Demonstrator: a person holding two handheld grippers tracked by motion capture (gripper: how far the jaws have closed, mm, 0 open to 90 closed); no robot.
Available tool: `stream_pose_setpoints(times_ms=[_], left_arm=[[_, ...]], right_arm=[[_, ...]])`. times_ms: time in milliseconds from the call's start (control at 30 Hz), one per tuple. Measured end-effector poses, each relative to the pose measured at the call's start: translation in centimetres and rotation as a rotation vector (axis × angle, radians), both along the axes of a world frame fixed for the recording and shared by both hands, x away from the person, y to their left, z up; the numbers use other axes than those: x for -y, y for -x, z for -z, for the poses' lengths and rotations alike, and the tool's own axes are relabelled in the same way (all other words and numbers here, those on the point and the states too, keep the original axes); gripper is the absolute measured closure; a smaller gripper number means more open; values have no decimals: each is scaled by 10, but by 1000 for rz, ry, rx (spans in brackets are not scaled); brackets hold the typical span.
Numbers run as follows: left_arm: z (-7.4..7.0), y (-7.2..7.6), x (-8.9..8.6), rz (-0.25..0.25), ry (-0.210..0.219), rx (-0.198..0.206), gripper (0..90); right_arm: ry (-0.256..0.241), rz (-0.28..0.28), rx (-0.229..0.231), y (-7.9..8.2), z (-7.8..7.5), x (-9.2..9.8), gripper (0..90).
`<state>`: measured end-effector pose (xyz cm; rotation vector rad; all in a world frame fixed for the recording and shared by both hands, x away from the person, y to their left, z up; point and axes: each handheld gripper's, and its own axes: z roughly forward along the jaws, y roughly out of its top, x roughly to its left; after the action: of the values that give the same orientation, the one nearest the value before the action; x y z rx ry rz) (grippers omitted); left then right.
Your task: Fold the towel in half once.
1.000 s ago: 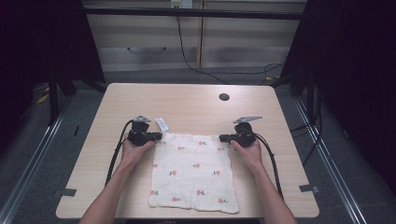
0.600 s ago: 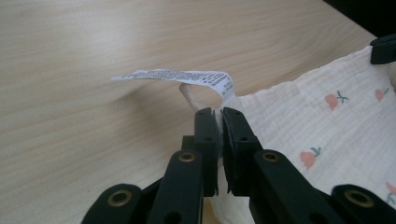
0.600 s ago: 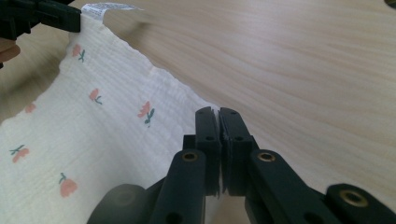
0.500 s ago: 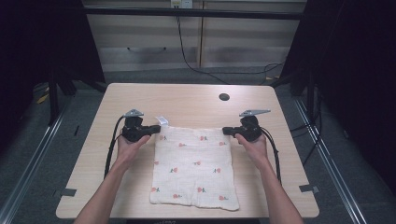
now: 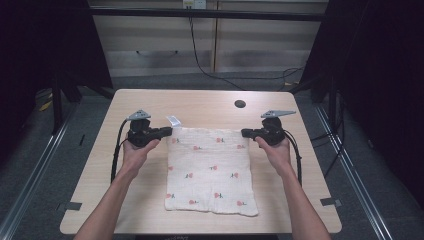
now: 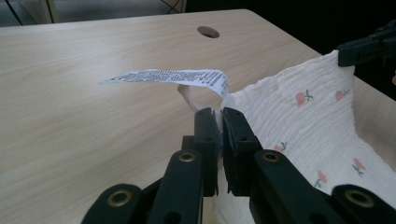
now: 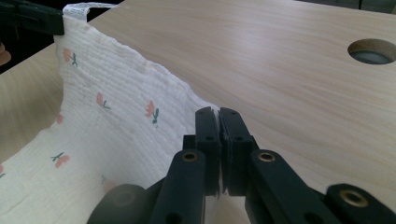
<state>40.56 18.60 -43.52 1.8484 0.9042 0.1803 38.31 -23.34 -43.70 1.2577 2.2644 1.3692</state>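
A cream cloth (image 5: 210, 170) printed with small red flowers is being held at its two far corners above a light wooden table (image 5: 200, 102). The near part of the cloth is lying flat on the table, toward the person's edge; the far edge is being lifted and drawn taut between the two tools.

Left gripper (image 5: 166, 131): jaws are being kept clenched on the far left corner of the cloth. In the left gripper view (image 6: 220, 122) a thin fold of fabric is being pinched between the two black jaws. A white care label (image 6: 168, 77) with fine print is seen standing out from that corner, curling away over the table.

Right gripper (image 5: 245, 133): jaws are being kept clenched on the far right corner. In the right gripper view (image 7: 218, 122) the cloth's edge is being gripped between the closed jaws, and the fabric (image 7: 116, 126) is seen running away in a raised sheet toward the other tool at the upper left.

A round hole (image 5: 240, 104) in the tabletop is noted beyond the right gripper, well apart from the cloth. Both grippers are being held by bare hands, left hand (image 5: 136, 150) and right hand (image 5: 274, 148), with black cables trailing back along the forearms.
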Motion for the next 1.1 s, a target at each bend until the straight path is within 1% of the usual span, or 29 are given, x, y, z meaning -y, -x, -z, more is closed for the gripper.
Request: stream_pose_setpoints(times_ms=[100,133,167,200,267,333,400,567,667,767,833,900,967,1000,1100], left_arm=[[-1,0,3,-7,-6,1,852],[-1,0,4,-5,3,-2,852],[-2,0,4,-1,-3,4,852],[-4,1,5,1,-1,6,852],[-7,2,3,1,1,16,852],[-12,3,1,1,6,27,852],[-17,3,0,-3,22,35,852],[-26,3,0,-2,32,60,852],[-32,1,-1,-6,33,70,852],[-36,0,1,-17,47,72,852],[-39,-1,2,-17,49,76,852],[-43,-3,3,-12,32,84,851],[-49,-3,4,-13,32,97,852],[-51,-3,4,-13,42,101,851],[-54,0,5,-1,45,112,850]], right_arm=[[9,-2,1,0,-5,0,881],[13,-5,9,0,-6,0,882],[13,-5,8,0,-8,-1,881],[13,-9,18,0,-10,0,881],[5,-7,28,2,-13,0,881],[7,-8,35,2,-16,0,881],[6,-8,44,3,-19,1,881],[1,-2,61,2,-28,3,881],[2,-4,73,1,-34,2,881],[-5,-2,81,0,-39,2,881],[-2,-1,88,-2,-42,1,881],[-8,0,97,-2,-45,1,881],[7,-3,102,-3,-50,0,881],[6,-4,108,-3,-53,0,881],[-5,-1,119,-1,-59,2,881]])
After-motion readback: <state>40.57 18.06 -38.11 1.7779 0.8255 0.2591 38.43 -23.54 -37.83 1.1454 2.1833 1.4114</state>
